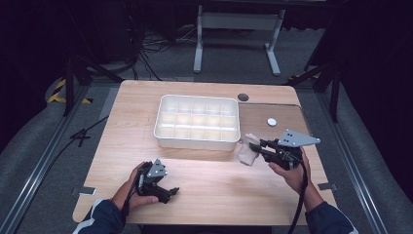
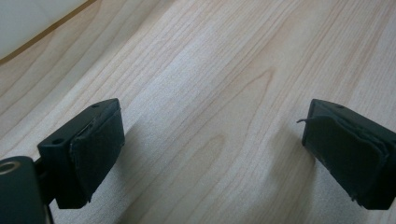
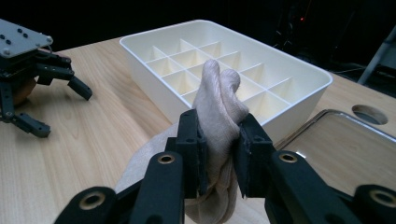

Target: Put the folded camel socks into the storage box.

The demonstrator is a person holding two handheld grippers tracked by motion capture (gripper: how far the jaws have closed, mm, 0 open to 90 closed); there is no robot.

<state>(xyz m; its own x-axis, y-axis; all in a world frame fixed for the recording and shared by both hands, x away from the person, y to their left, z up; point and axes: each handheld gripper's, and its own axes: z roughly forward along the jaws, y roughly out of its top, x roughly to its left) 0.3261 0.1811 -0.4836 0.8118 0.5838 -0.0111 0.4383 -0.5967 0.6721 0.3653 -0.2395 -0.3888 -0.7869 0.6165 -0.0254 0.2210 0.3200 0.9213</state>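
From the high view, a light wooden tabletop (image 1: 204,180) holds a white plastic tray with many small square boxes inside (image 1: 197,122). The tray sits in the middle, toward the far side. The right tongs (image 1: 254,146) are just beside the tray's near right corner. They pinch a soft beige cloth (image 1: 248,152), and the low end of the cloth touches the tabletop. A grey three-cornered plate sits on top of these tongs. The left tongs (image 1: 171,192) are near the front edge on the left, well apart from the cloth, and nothing is in them. A clear flat sheet (image 1: 272,131) lies on the right part of the tabletop, and a small white round disc (image 1: 272,122) lies on it. A dark round hole (image 1: 243,97) is in the wood near the far edge.

In the left gripper view, the left tongs (image 2: 212,140) are spread wide. There is bare wood between the two black pads.

In the right gripper view, the right tongs (image 3: 219,151) squeeze the beige cloth (image 3: 217,100) tight. The cloth sticks up above the pads and hangs down below them. The white tray (image 3: 299,93) is just behind it. The left tongs (image 3: 60,105) are farther off, at the left, with their jaws apart.
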